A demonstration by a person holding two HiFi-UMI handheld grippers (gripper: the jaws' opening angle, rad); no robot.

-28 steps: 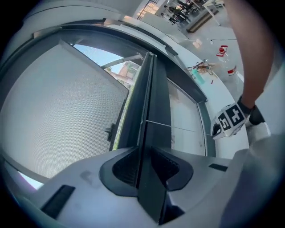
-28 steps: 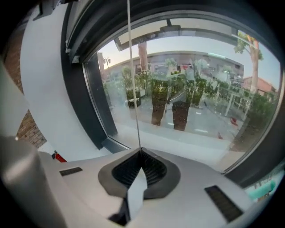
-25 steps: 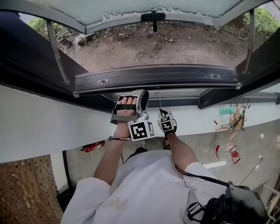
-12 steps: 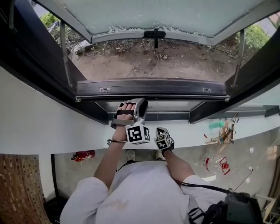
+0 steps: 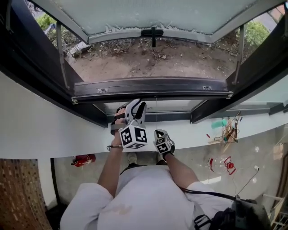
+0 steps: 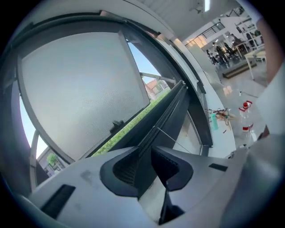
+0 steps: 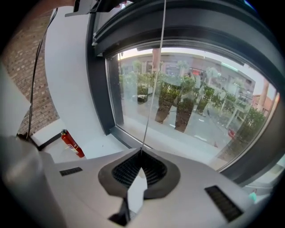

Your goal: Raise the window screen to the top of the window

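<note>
Just below the window opening, close to our chest, the right gripper (image 7: 141, 165) has its jaws pressed together on the thin pull cord (image 7: 154, 89). It has sunk a little lower against the left gripper (image 6: 144, 155) than it was a second ago. The left gripper's jaws stand apart with nothing between them, aimed up at the underside of the dark screen bar (image 5: 148, 88). That bar, which we take to be the screen's rail, lies across the bottom edge of the opening, above the fixed lower pane (image 7: 187, 102). It has not visibly shifted against its frame, so we judge that the pull has taken up cord but the screen has yet to climb. Beyond the bar the opening looks clear: we see bare ground through it and cannot make out any mesh. The dark side frames and the slanted stays (image 5: 60, 54) bound the path left and right. The propped-out sash (image 5: 153, 13) lies farthest, outside the rail's line. Toward us there is free room to draw the cord down.
</note>
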